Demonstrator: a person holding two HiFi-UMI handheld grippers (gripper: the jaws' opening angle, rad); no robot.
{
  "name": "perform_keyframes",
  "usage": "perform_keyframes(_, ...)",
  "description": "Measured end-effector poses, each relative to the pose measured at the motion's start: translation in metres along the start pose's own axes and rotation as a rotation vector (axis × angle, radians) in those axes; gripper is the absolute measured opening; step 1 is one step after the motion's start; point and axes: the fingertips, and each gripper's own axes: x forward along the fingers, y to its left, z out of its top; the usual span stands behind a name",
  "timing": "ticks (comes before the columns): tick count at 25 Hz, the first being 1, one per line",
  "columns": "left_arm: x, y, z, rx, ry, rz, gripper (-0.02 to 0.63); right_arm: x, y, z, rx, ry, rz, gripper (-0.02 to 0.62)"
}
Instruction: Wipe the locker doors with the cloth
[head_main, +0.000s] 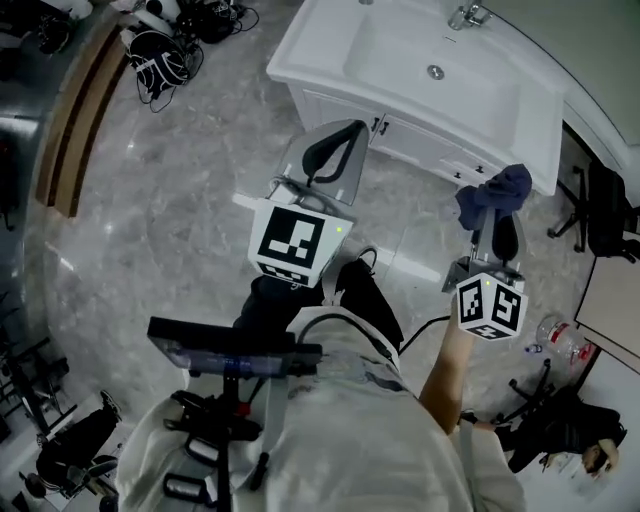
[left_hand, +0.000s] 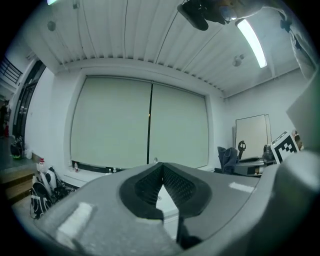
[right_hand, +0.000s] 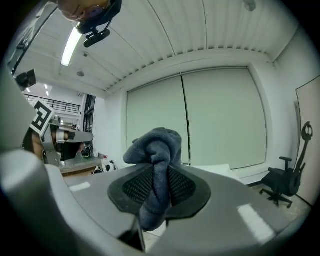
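Your right gripper is clamped on the dark blue cloth, which bunches above its jaws and hangs down between them. Ahead of it stand two pale panels split by a dark seam. Your left gripper holds its jaws together with nothing between them, and the head view shows a white sink cabinet below and beyond both grippers.

Cool, even indoor light throughout. A ceiling strip light glares white in both gripper views, whose fisheye frames bend straight lines and fall to black at the corners. The head view is dimmer, and its polished floor carries soft reflections. The cloth looks sharp, while the foreground nearest the lens is soft.
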Motion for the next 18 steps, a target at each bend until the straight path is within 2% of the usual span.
perform_keyframes(6,-0.005,-0.004,0.029,0.017,-0.040,-0.003,0.002,-0.007,0.007,0.028,-0.019,-0.047,0.011,0.077)
perform_keyframes(18,0.004,-0.004,0.037,0.010,-0.049,-0.017,0.002,-0.005,0.007,0.043,-0.021,-0.048,0.012,0.078)
